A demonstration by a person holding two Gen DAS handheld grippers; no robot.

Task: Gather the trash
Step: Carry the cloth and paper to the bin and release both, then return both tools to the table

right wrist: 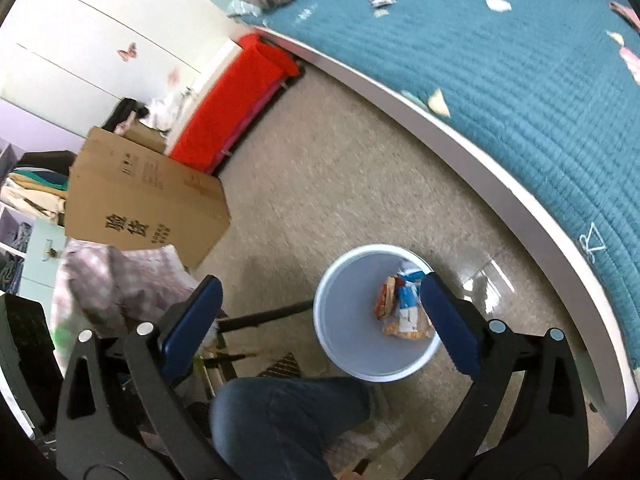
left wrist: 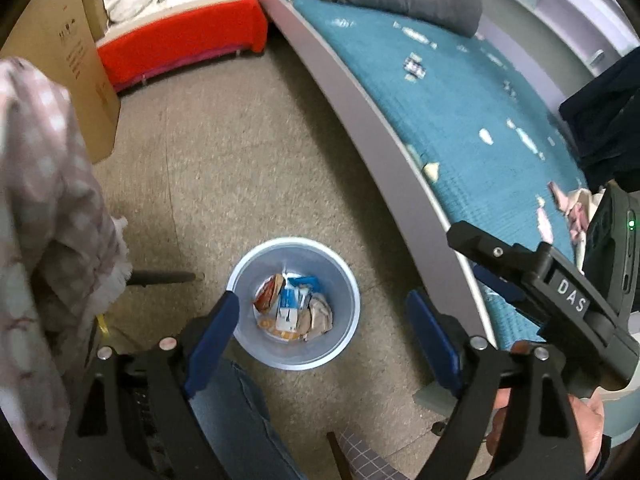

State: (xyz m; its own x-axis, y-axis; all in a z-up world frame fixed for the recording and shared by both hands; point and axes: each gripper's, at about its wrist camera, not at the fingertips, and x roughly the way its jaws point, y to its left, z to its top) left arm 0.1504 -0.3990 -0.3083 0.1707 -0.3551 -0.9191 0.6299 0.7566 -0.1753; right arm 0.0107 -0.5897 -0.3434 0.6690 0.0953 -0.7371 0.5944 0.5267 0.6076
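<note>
Pale blue and round, the plastic waste bin (left wrist: 296, 304) stands on the speckled beige floor (left wrist: 224, 168) just beside the grey bed frame (left wrist: 376, 128), and it already holds a small heap of crumpled wrappers and packets (left wrist: 294, 308), orange, blue and white. That part of the collecting looks done.

Plenty is left, by my judgement. Scattered over the teal quilted bedspread (left wrist: 448, 92) lie many small scraps of litter (left wrist: 414, 66): a dark printed sweet wrapper far up the bed, pale bits along the middle, and pink and cream pieces (left wrist: 576, 208) on the right, near the right gripper's body.

Both grippers hang above the bin with nothing between their blue pads. The left gripper (left wrist: 324, 324) has its jaws spread wide, framing the bin from above and touching nothing. The right gripper (right wrist: 320, 316) is likewise wide apart and empty, its right finger overlapping the bin's rim in view.

Off to the left sit a brown cardboard box (right wrist: 148, 204) and a red-covered bench (left wrist: 180, 44).
</note>
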